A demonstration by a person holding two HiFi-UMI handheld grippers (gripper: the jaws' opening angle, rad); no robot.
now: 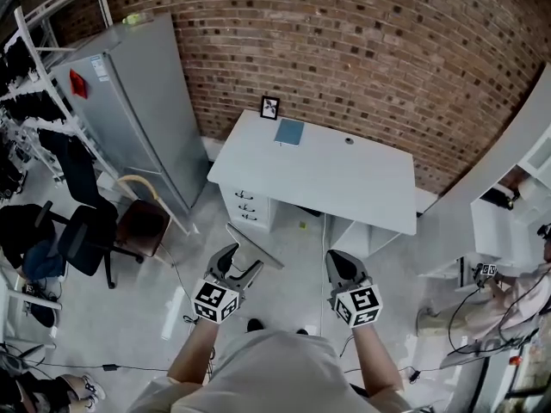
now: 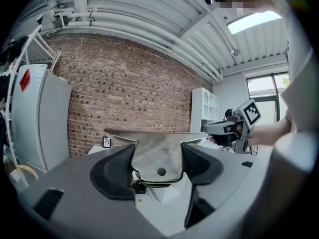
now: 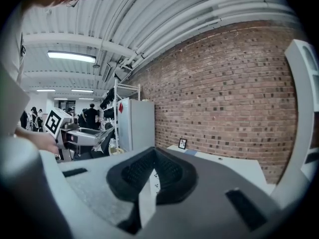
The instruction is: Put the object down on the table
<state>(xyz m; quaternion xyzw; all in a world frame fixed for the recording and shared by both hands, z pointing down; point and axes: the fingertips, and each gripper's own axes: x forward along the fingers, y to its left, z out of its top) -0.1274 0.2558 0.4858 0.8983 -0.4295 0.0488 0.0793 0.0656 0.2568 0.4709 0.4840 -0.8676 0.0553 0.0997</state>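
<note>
Head view looks down on the white table (image 1: 344,179), its drawers (image 1: 247,206) closed. Short of the table, above the floor, the left tongs (image 1: 244,265) pinch a flat metal plate (image 1: 256,246); the right tongs (image 1: 338,263) alongside are pressed together. At the table's far edge: blue book (image 1: 289,132), small picture frame (image 1: 269,107)

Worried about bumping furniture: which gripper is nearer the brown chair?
Left. The left gripper, shut on a metal plate, is just right of the brown chair; the right gripper is farther right, beyond the left one.
</note>
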